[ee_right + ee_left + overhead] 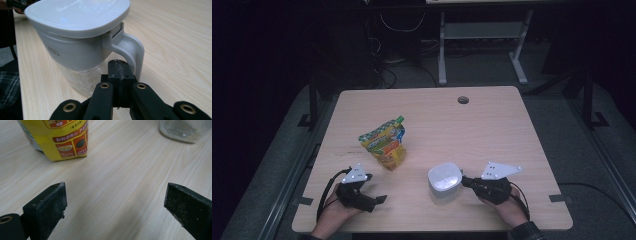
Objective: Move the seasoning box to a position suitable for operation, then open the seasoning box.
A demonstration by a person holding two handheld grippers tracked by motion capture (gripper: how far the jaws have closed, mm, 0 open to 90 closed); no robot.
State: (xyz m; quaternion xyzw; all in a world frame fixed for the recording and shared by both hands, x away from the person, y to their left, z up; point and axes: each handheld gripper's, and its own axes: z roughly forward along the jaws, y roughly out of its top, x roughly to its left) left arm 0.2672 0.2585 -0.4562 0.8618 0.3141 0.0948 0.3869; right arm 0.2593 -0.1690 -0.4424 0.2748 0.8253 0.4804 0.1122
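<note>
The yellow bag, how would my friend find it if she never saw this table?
Start at the wooden table and look at its left half. The bag stands there, just ahead of the left gripper, with the jar off to its right. It is the one bright thing: yellow, with orange and green print and a green top corner.

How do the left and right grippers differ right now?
The left gripper has its jaws wide apart over bare table; the right gripper has its jaws pressed together. The left points toward the yellow pouch; the right sits at the white-lidded jar, under its handle. Both are hand-held.
</note>
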